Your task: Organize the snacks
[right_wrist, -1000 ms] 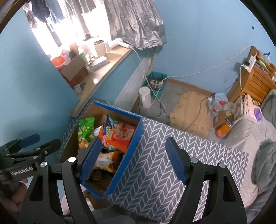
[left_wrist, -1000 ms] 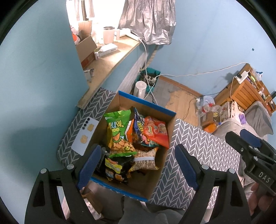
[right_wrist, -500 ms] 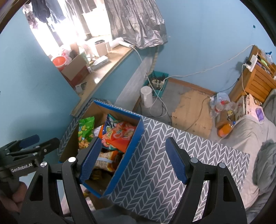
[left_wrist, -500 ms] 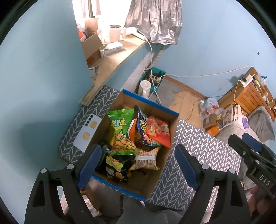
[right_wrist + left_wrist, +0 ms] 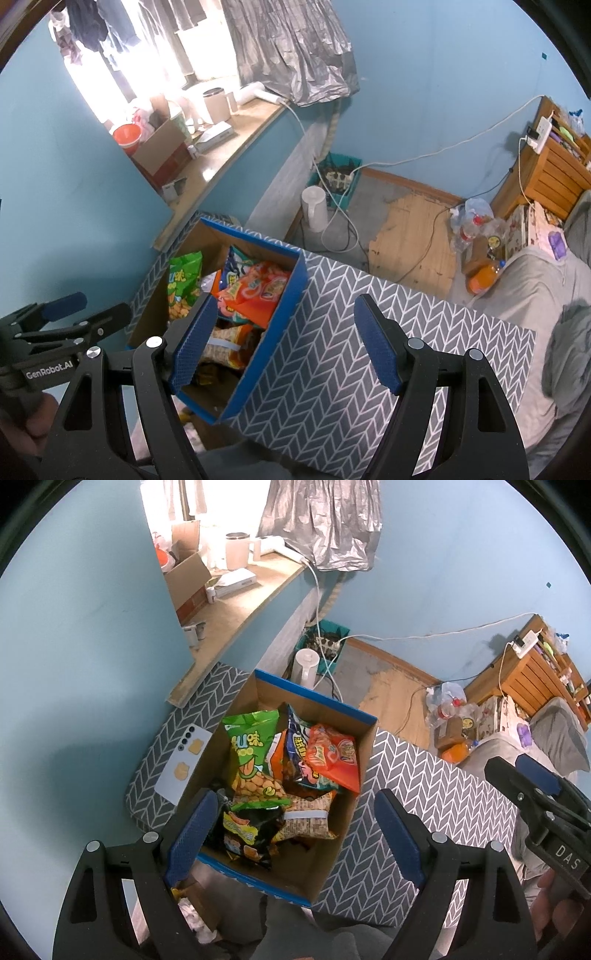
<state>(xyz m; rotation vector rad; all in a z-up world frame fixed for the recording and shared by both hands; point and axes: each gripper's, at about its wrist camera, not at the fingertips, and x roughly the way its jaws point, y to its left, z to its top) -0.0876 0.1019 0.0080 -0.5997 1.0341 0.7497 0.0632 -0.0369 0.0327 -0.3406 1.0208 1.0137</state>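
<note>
An open cardboard box with a blue rim (image 5: 317,700) (image 5: 255,236) sits on a grey chevron-patterned table (image 5: 424,794) (image 5: 332,350). Inside lie several snack bags: a green one (image 5: 251,753) (image 5: 183,284), an orange-red one (image 5: 334,757) (image 5: 258,288), a black one (image 5: 247,830) and a tan one (image 5: 308,818). My left gripper (image 5: 295,838) hangs open above the box's near half, nothing between its blue pads. My right gripper (image 5: 284,343) is open above the box's right wall and the table, holding nothing. Each gripper shows at the edge of the other's view.
A phone (image 5: 183,764) lies on the table left of the box. A cluttered wooden sill (image 5: 236,602) runs along the blue wall behind. On the floor beyond stand a white jug (image 5: 306,666), cables and a power strip. A bed (image 5: 535,295) is at the right.
The left wrist view has shifted slightly, the box sitting a little further right and lower in frame. The right gripper has stayed put. Both stay open.
</note>
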